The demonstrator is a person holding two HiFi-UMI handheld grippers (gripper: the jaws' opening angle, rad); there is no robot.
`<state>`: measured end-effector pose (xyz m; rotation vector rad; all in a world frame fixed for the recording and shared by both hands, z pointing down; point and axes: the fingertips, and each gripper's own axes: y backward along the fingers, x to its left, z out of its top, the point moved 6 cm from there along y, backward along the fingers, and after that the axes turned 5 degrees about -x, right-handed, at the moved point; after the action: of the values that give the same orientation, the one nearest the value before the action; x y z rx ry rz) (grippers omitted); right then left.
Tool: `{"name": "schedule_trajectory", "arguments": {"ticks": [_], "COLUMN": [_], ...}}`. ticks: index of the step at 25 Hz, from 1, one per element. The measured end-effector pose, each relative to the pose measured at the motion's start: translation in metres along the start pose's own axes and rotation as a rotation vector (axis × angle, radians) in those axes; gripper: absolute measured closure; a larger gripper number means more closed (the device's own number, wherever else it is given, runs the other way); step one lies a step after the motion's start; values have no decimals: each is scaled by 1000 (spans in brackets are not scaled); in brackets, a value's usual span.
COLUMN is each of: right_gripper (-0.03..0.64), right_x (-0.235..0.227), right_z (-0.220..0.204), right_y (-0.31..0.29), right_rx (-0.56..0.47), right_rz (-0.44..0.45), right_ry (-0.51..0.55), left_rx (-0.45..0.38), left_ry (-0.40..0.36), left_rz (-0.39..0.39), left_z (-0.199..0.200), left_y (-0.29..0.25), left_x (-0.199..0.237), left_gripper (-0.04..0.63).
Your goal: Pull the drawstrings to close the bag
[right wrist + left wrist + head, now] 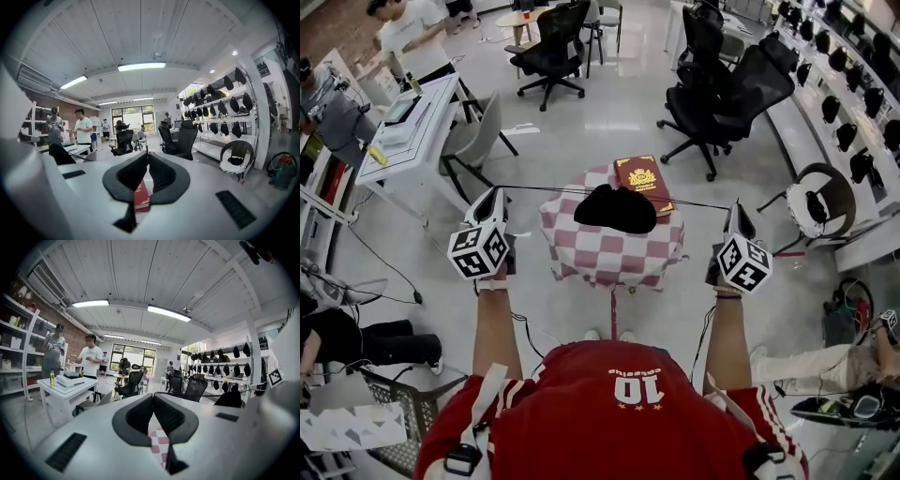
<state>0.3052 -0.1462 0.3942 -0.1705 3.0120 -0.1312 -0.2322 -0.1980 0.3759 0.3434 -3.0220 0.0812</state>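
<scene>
A black drawstring bag [615,209] lies on a small table with a red-and-white checked cloth [609,251]. Its two thin drawstrings run out taut to either side. The left drawstring [553,188] ends at my left gripper [495,193], shut on it left of the table. The right drawstring [694,203] ends at my right gripper [737,208], shut on it right of the table. In the left gripper view the shut jaws [153,395] point up over the cloth [159,446], with the bag [230,400] off to the right. The right gripper [148,154] has the bag [60,154] at its left.
A red book [643,181] lies on the table's far right corner, touching the bag. Black office chairs [722,98] stand beyond the table, a white desk [408,127] and grey chair [473,141] at the far left, a round chair [814,204] and a shelf of black caps [853,112] at right. People stand by the desk.
</scene>
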Motion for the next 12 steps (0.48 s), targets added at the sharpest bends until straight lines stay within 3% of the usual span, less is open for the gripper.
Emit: {"name": "schedule_trajectory", "arguments": {"ticks": [4, 12], "right_gripper": [591, 592], "right_x": [0, 43], "right_z": [-1, -12], "right_y": [2, -7], "right_rx": [-7, -7], "right_rz": [15, 71], "right_ry": [7, -10], "left_rx": [-6, 3], "left_ry": [24, 36], "left_rz": [-10, -80], "left_z": [2, 0], "left_y": [-1, -15], "left_x": [-5, 20], "left_gripper": [583, 583]}}
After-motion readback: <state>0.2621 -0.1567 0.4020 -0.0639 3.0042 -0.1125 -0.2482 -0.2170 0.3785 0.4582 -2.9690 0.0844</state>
